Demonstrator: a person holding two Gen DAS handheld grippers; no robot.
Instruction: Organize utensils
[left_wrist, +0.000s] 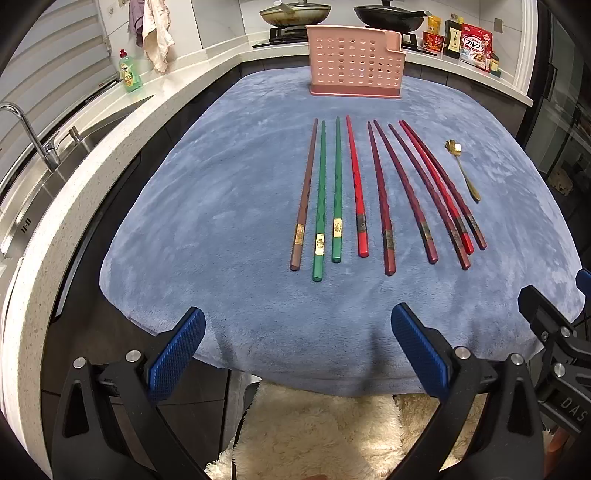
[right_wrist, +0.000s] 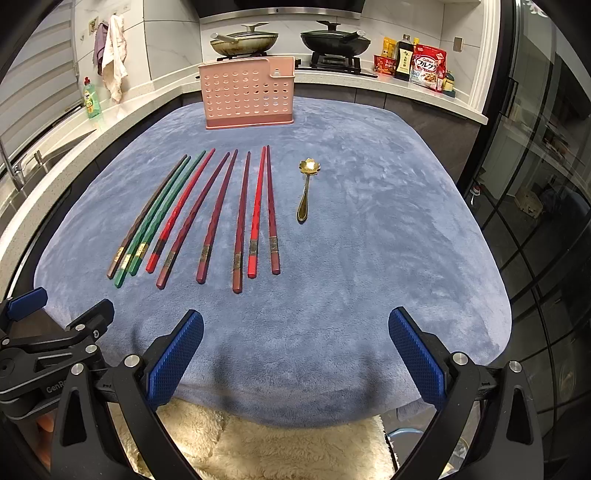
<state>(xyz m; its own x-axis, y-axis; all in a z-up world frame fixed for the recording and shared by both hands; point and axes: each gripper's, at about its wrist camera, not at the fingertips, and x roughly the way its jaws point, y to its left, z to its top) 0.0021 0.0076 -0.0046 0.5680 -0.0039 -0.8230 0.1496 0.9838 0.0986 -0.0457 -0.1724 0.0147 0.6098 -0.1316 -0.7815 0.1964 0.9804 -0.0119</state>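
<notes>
In the left wrist view, the left gripper (left_wrist: 297, 347) is held above the near edge of a blue plush cloth (left_wrist: 221, 206), its blue-padded fingers (left_wrist: 177, 354) spread wide with nothing between them; nine lacquered chopsticks (left_wrist: 369, 195), brown, green, red and maroon, are laid side by side at mid-cloth, tips pointing far; a small gold flower-bowled spoon (left_wrist: 463, 170) is seen just right of them; a pink perforated plastic utensil holder (left_wrist: 354, 62) stands upright at the far edge.

In the right wrist view, the right gripper (right_wrist: 295, 350) is likewise spread and empty over the near edge; the chopsticks (right_wrist: 221, 214) are fanned left of centre, the spoon (right_wrist: 307, 188) just right of them, the holder (right_wrist: 249, 92) far behind; part of the left gripper (right_wrist: 55, 332) is visible at the near left.
</notes>
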